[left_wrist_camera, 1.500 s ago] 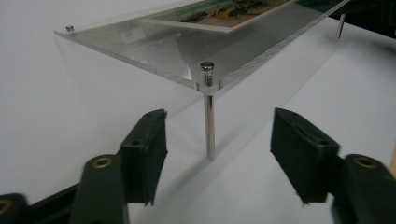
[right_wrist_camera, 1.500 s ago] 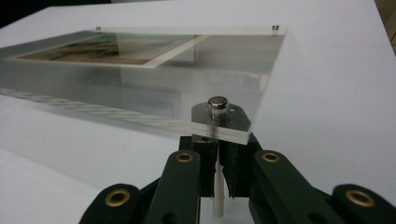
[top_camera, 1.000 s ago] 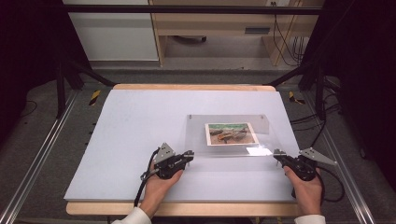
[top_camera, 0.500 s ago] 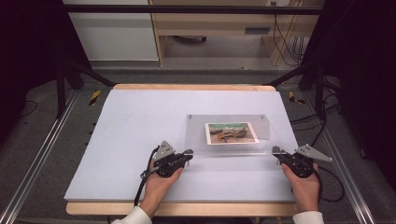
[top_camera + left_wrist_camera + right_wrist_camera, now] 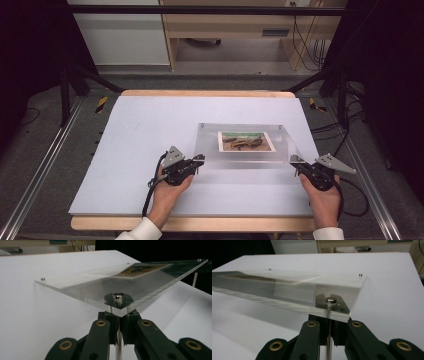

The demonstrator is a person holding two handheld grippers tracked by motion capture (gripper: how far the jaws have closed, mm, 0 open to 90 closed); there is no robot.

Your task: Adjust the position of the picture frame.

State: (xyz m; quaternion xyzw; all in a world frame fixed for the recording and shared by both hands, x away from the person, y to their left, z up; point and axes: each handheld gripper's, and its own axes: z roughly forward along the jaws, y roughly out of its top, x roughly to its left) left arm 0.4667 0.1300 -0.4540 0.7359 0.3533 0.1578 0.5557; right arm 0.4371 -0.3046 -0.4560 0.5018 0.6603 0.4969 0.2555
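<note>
Gently now: left tool (image 5: 200,159) and right tool (image 5: 294,161) each clamped on a near corner post of the clear photo frame (image 5: 247,144), near edge raised off the counter (image 5: 135,130); keep level, move together.

- Table (image 5: 130,150): wooden top, light edge visible at front and rear.
- White sheet (image 5: 150,125): lies flat on the table, covering almost its whole surface.
- Floor (image 5: 45,150): grey, surrounds the table.
</note>
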